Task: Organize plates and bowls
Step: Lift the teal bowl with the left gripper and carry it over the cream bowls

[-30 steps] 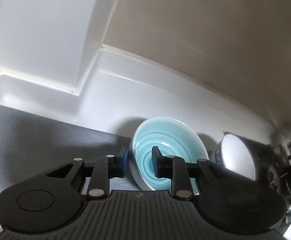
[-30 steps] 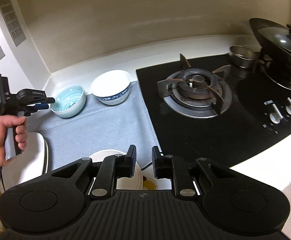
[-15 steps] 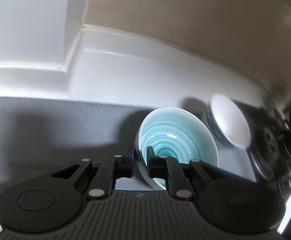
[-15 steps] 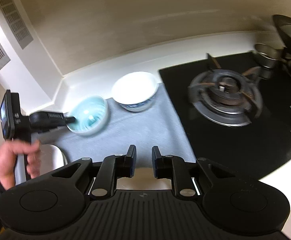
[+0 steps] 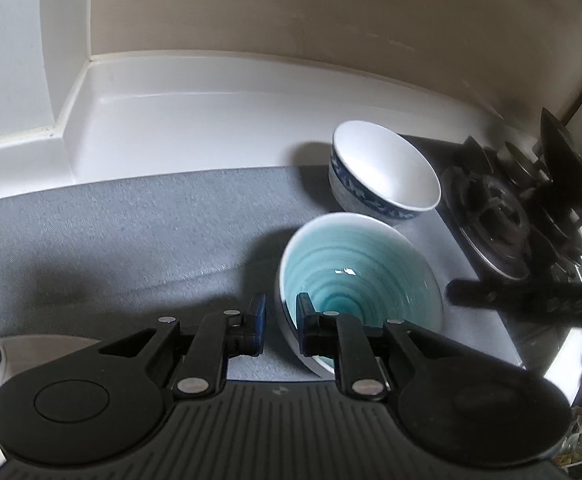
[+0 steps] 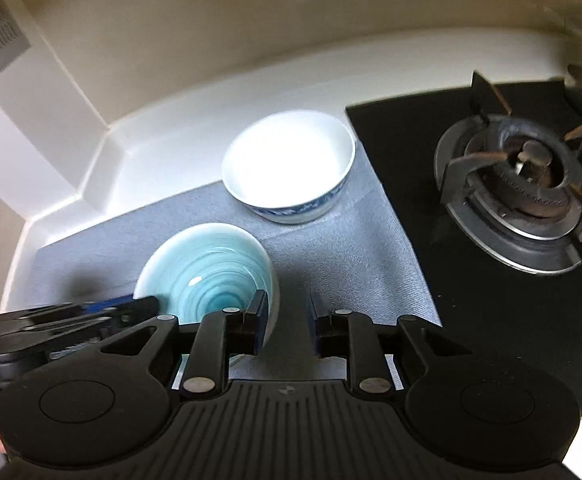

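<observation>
1. The turquoise glazed ceramic bowl with concentric rings (image 5: 359,280) is seen on the grey woven mat (image 5: 151,232), at about five o'clock from the mat's centre in the left wrist view; whether it is lifted or resting cannot be told.
2. The near rim of this bowl is straddled by the left gripper (image 5: 279,322), one finger outside the wall and one inside. Its jaws are opening slightly, and a thin gap shows beside the outer pad, so the rim is judged no longer firmly pinched.
3. The right gripper (image 6: 287,320) is spread a little and opening, nothing between its jaws; the bowl's wall lies just beside its left finger.
4. The white porcelain bowl with a blue patterned band (image 6: 291,168) stands near, at one o'clock from the turquoise bowl, next to the black gas hob (image 6: 511,200).
5. The glaze is judged slippery, the ceramic stiff, fairly heavy and breakable; the rim is the best hold, taken squarely and deep.
</observation>
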The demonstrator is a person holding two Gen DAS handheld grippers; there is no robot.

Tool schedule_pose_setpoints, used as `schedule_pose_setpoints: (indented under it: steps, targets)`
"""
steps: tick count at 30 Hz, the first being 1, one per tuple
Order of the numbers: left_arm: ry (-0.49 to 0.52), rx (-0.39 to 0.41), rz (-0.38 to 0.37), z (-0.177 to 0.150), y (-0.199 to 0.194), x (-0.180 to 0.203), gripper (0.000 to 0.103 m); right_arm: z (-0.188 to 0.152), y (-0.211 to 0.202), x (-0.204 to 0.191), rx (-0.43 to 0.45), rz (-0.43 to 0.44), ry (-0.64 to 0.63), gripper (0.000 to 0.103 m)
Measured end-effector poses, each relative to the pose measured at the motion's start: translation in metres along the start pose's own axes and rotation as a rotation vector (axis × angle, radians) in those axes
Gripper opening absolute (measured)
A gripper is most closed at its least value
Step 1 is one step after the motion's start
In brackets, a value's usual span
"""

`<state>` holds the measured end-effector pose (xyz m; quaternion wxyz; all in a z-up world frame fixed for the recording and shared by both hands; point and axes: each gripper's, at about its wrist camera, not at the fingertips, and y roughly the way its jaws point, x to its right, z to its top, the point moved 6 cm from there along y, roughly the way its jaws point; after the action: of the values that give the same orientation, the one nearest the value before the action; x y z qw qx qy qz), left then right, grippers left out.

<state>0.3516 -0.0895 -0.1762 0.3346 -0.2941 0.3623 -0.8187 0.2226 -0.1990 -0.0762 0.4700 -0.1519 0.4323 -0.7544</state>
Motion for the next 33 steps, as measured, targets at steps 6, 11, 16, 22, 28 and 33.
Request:
schedule_pose_setpoints:
  steps: [6,11,16,22,28,33]
  targets:
    - [0.026,-0.003,-0.011,0.004,0.006,0.002,0.01,-0.003,0.021,-0.006,-0.036,0.031,-0.018,0.023]
    - [0.048,0.007,-0.007,0.004,0.006,0.006,0.009,-0.005,0.03,-0.008,-0.058,0.039,-0.013,0.011]
    - [0.071,0.032,-0.003,0.006,-0.008,0.014,0.009,-0.007,0.025,-0.008,-0.031,0.019,0.005,0.009]
    - [0.115,0.081,-0.028,0.01,-0.051,0.041,0.009,-0.006,-0.013,-0.005,0.017,0.033,0.022,0.008]
    - [0.127,0.07,-0.097,-0.005,-0.08,0.078,0.009,-0.015,-0.079,0.011,0.065,0.024,0.075,0.008]
    - [0.144,0.055,-0.128,-0.03,-0.089,0.104,0.01,-0.038,-0.114,0.031,0.06,0.001,0.118,0.009]
